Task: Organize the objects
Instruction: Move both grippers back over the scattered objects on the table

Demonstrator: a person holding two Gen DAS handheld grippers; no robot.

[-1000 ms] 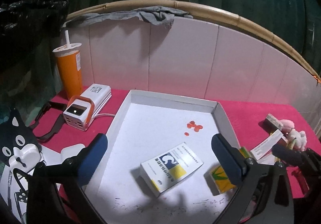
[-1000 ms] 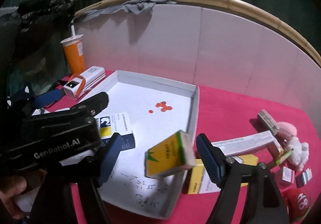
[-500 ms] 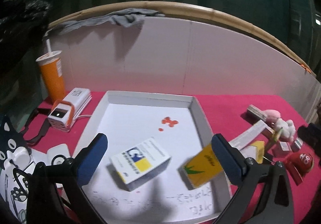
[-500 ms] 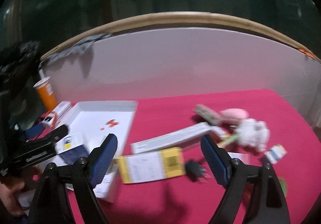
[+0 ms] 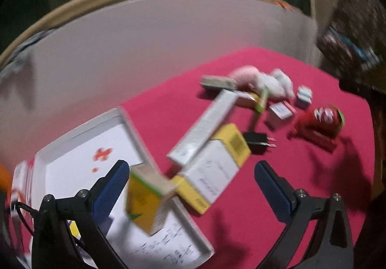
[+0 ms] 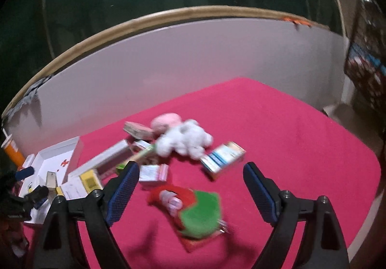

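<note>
Left wrist view: the left gripper [image 5: 193, 182] hangs tilted over the red surface [image 5: 301, 172], jaws wide apart and holding nothing. One white tray [image 5: 72, 146] lies beneath its left finger, with one yellow-green box [image 5: 147, 201] inside at the tray's near wall. The right gripper [image 6: 190, 184] hovers over a red-and-green pouch [image 6: 193, 211], jaws likewise spread and empty; one white plush toy [image 6: 183, 138] lies beyond.
</note>
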